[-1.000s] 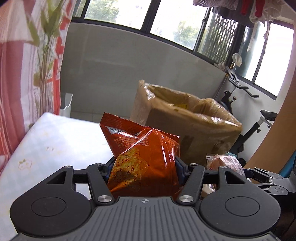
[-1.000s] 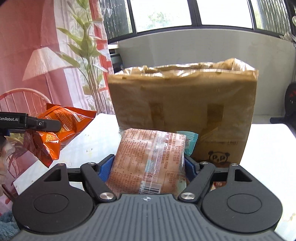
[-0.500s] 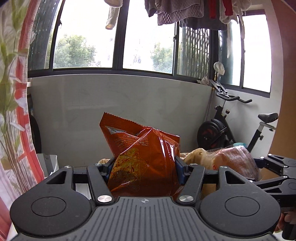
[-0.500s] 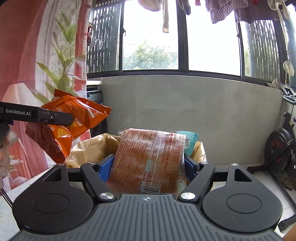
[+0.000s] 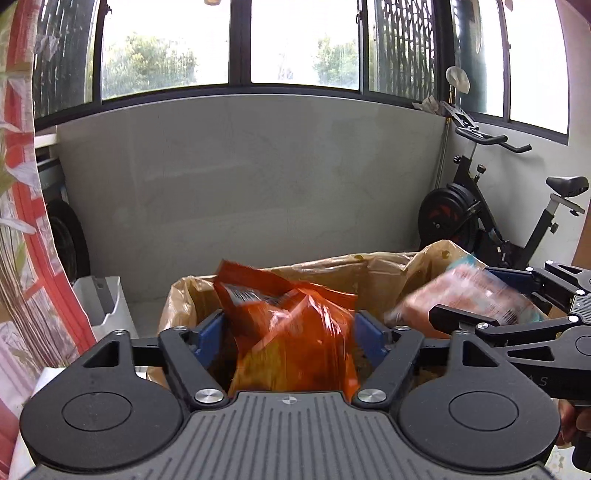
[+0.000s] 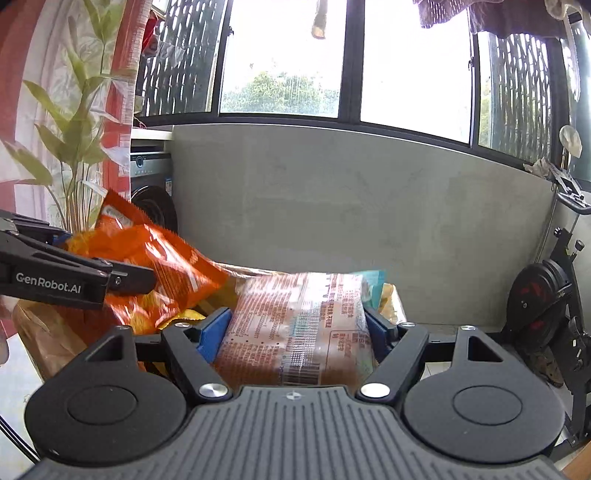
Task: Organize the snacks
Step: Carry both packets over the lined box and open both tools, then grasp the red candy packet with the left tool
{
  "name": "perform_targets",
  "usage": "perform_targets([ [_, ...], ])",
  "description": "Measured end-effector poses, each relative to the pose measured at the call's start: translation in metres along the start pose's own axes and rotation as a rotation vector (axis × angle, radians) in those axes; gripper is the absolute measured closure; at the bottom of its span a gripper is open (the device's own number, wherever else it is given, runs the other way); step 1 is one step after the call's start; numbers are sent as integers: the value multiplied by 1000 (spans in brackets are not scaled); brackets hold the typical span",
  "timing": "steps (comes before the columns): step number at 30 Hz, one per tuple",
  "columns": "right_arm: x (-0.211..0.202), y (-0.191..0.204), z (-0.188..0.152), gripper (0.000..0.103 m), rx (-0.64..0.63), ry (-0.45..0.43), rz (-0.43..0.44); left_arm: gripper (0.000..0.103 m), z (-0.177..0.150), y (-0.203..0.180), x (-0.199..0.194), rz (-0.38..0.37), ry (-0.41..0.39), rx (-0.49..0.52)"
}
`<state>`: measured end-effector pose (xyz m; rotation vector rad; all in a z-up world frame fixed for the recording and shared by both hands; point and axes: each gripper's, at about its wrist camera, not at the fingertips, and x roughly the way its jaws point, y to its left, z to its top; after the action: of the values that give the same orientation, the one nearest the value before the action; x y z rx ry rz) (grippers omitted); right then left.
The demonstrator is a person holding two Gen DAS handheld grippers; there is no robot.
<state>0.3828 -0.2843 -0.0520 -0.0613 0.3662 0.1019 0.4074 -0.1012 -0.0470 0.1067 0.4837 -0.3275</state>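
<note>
A: Both grippers have dipped since half a second ago, so the lined box, then only a sliver at the bottom of each view, now shows its open top under the 2 snacks.

B: What does the left gripper (image 5: 291,328) carry?

A: Its jaws are clamped on an orange chip bag (image 5: 295,343), blurred, held right over the mouth of the cardboard box (image 5: 373,280), which has a tan plastic liner. The right wrist view shows the same bag (image 6: 155,273) from the side, its lower end inside the liner.

B: And the right gripper (image 6: 299,332)?

A: Its jaws grip a brown printed snack pack (image 6: 299,332), with a teal packet (image 6: 373,284) just behind it. From the left wrist view that pack (image 5: 461,295) hangs over the box's right rim, tilted.

B: What about the surface?

A: Little of it shows. A pale strip of tabletop (image 6: 14,391) appears beside the box's left wall in the right wrist view; whether the bags touch anything inside the box cannot be told.

B: And the room?

A: A grey concrete half-wall (image 5: 251,184) runs under dark-framed windows (image 5: 303,40) with trees outside. An exercise bike (image 5: 491,210) stands at the right, a washing machine (image 6: 151,188) at the left beside a red floral curtain (image 5: 22,229), and a white bin (image 5: 103,306) sits on the floor. Laundry (image 6: 517,14) hangs above the windows.
</note>
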Motion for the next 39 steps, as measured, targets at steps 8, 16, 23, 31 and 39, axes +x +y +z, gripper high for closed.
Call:
perform_targets([
  [8,-32,-5,2,25,83,-23,29,17,1,21,-21,-57,-4,-79],
  [16,-92,6,-17,25,173,-76,55,17,-10,37,-81,-69,-67,-108],
  [23,-128,30,-57,25,231,-58,45,17,-75,47,-140,13,-89,-100],
  [31,-133,63,-109,25,221,75,70,18,-170,53,-145,-11,126,-159],
  [39,-132,82,-157,25,216,204,87,18,-229,50,-137,-49,229,-178],
])
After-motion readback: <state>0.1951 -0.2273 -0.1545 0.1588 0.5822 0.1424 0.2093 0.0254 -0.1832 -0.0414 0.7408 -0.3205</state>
